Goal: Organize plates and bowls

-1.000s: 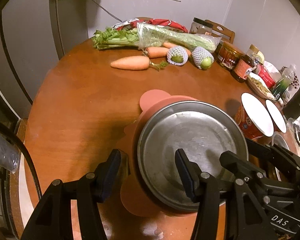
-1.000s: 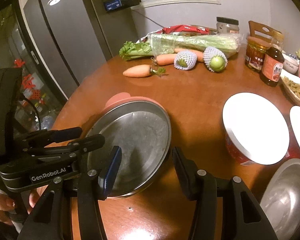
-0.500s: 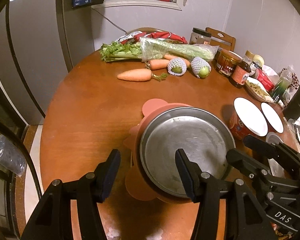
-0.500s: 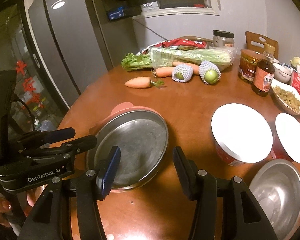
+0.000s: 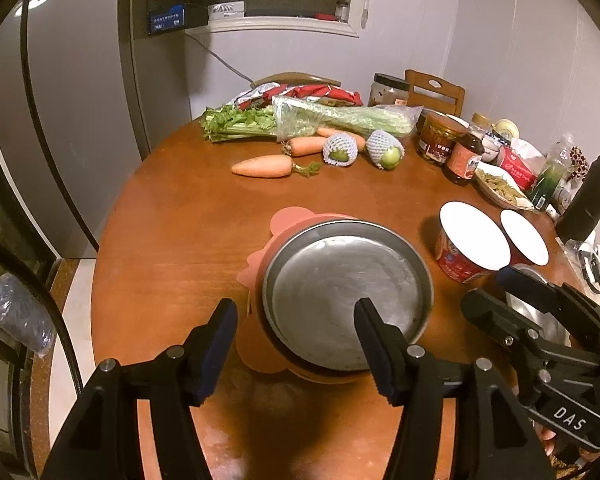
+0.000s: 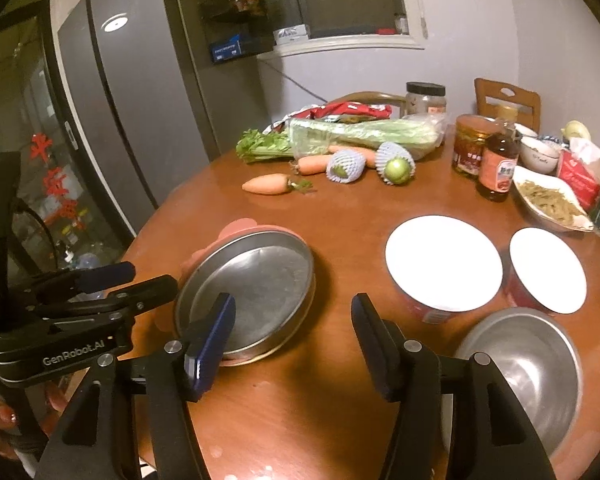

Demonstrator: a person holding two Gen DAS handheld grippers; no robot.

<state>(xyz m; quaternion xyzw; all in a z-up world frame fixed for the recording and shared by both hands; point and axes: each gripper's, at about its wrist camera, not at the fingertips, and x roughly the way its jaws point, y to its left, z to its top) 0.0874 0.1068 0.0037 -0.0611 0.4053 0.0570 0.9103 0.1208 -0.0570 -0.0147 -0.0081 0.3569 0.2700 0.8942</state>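
Judging by how things lie, you have one stack made and more to gather. At the centre of the left wrist view, the steel plate (image 5: 346,292) sits nested on the pink plate (image 5: 260,360), whose scalloped edge shows at its left and near sides. Your left gripper (image 5: 294,346) hangs above the near rim of that stack with its jaws about half apart; they have just been opening, and nothing is pinched between them. Your right gripper (image 6: 292,338) is the same: jaws roughly half spread, just opened further, with only bare table between them, the steel plate just left of the gap.

What is left, as I read it, are the bowls. The steel bowl (image 6: 520,376) sits alone at the lower right of the right wrist view, and the two red bowls with white insides, the larger red bowl (image 6: 444,264) and the smaller red bowl (image 6: 548,270), stand side by side just above it, none of them stacked. A dish of food (image 6: 552,200) farther right may not belong to the job.

You are working on a round wooden table (image 6: 340,224), glossy and brown. Its far side is crowded with celery (image 6: 360,134), carrots (image 6: 268,183), two netted fruits (image 6: 396,162), jars (image 6: 470,144) and a sauce bottle (image 6: 498,168). A grey refrigerator (image 6: 120,120) fills the upper left, a window ledge runs across the top, and a wooden chair (image 6: 506,100) stands behind the table.
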